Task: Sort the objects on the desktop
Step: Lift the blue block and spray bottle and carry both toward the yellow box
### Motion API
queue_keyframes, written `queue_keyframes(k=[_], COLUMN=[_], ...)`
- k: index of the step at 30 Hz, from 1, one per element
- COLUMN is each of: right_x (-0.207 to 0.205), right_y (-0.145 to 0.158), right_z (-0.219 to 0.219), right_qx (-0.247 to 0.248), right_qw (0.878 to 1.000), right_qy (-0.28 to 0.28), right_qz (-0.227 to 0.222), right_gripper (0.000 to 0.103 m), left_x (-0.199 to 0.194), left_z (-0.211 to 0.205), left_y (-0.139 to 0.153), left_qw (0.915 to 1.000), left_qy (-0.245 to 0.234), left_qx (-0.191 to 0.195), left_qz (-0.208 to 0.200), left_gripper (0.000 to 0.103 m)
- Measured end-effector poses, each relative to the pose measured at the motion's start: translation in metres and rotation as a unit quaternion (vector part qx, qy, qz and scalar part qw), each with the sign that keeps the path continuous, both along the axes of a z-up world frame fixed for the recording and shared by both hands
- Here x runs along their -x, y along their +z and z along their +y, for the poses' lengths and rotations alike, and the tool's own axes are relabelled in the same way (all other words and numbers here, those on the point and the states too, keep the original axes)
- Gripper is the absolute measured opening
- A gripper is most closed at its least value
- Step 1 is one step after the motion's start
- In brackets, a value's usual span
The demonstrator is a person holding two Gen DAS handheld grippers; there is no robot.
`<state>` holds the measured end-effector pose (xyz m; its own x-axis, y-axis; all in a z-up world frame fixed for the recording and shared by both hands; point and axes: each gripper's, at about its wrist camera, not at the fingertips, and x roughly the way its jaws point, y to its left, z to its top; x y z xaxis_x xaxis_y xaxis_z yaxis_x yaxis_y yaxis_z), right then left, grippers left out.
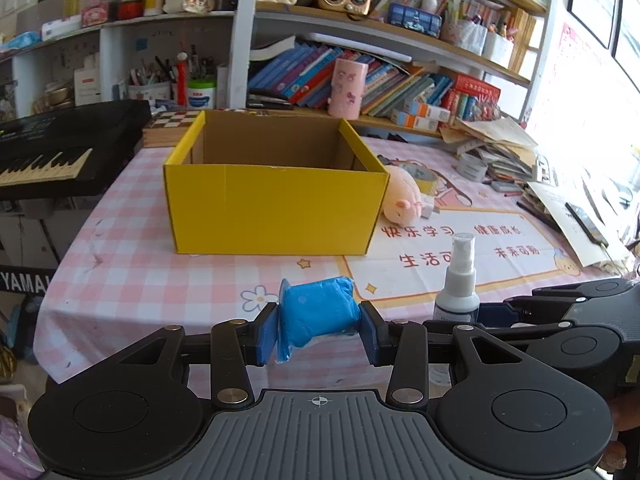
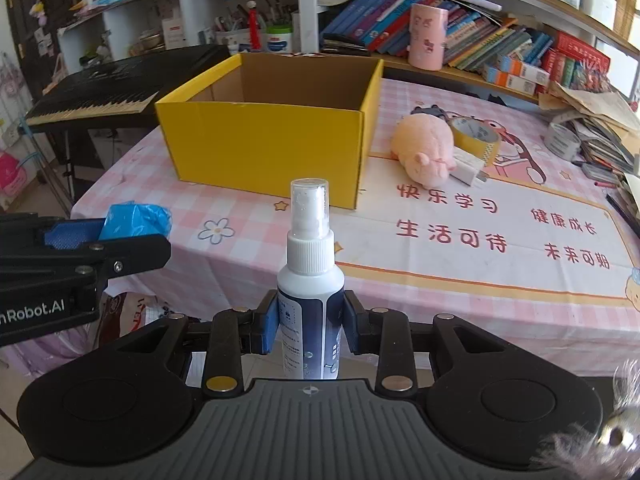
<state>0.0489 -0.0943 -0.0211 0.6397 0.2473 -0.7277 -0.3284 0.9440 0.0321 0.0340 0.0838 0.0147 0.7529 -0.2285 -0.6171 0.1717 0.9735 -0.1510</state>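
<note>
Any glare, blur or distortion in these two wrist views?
Left wrist: window glare washes out the paper pile at right; fisheye bends the white shelves. Right wrist: evenly lit, open yellow cardboard box sharp; a blurred fuzzy object at bottom right; frame corners dark.

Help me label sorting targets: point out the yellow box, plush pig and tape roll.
yellow box (image 2: 264, 140): right wrist view, front wall.
plush pig (image 2: 420, 146): right wrist view, back.
tape roll (image 2: 478, 142): right wrist view, outer band.

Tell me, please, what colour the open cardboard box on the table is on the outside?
The box is bright yellow outside, plain brown inside; the right wrist view shows it best.
</note>
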Motion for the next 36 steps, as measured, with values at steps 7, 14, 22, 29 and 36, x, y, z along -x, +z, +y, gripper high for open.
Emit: queue_keyframes(k=[7,14,22,29,36], right_x=[0.005,0.007,0.009,0.011,0.011], right_y=[0.001,0.001,0.003,0.004,0.007], right_z=[0.008,0.013,0.012,0.007,0.009], right_qx=[0.006,0.006,0.003,-0.001,0.002], right_qw=[1.0,0.999,0.999,1.0,0.999], right_qy=[0.019,0.031,0.03,0.022,0.031], right_qz=[-0.004,-0.006,-0.013,-0.017,-0.027], right_gripper=[0.03,0.03,0.03,0.03,0.03], left_x=[0.007,0.011,0.012,0.012,0.011], left_z=[0.004,0.007,0.005,-0.001,-0.002], left_y=[0.0,0.001,0.002,0.003,0.006], left_qw=[1.0,0.9999,0.9999,0.9998,0.9997], left_qy=[0.008,0.015,0.008,-0.002,0.001], left_qx=[0.001,-0.003,-0.009,-0.013,-0.015], left_qz=[-0.005,-0.007,-0.009,-0.014,-0.021], left_gripper=[0.041,0.041,0.041,0.041,0.041])
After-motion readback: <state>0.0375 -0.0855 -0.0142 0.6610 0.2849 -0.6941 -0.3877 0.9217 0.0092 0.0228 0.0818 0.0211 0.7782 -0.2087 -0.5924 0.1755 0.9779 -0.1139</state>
